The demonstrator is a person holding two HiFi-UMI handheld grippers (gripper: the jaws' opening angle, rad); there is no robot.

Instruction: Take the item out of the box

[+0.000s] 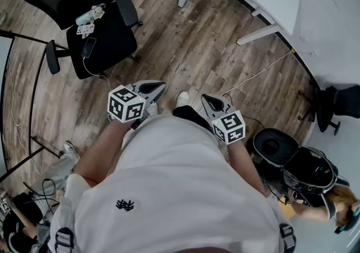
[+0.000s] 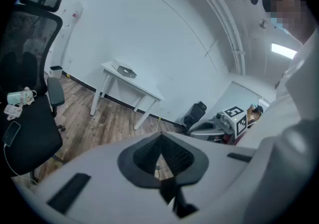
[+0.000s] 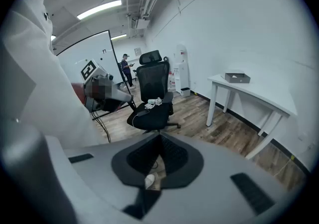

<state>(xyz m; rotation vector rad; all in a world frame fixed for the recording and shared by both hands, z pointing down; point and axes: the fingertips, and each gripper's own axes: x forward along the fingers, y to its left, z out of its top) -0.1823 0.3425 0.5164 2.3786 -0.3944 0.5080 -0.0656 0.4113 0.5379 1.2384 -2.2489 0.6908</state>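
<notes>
approach looks to be the step in hand: neither claw is anywhere near the box yet. the left gripper (image 1: 157, 86) and the right gripper (image 1: 207, 100) are held close to the person's body, both pointing somewhat downward over bare floor. in its own view the left gripper (image 2: 160, 138) has its jaws closed tip to tip with nothing between them. the right gripper (image 3: 159, 138) shows the same, jaws together and empty.

the task's shallow grey box (image 3: 237, 77) sits on top of a long white table (image 3: 264, 98) against the wall, well apart from both grippers. what lies inside it cannot be made out from here. the next move, as i judge it, calls for walking over to the table, opening at least one claw, and bringing it down over the box.

the grey-brown wood-plank floor (image 1: 191, 49) is between the person and the table. off to the left stands a black mesh office chair (image 1: 101, 38) with a dark phone (image 1: 88, 47) and a pale bottle (image 1: 90, 16) on its seat. the walls are plain white.
</notes>
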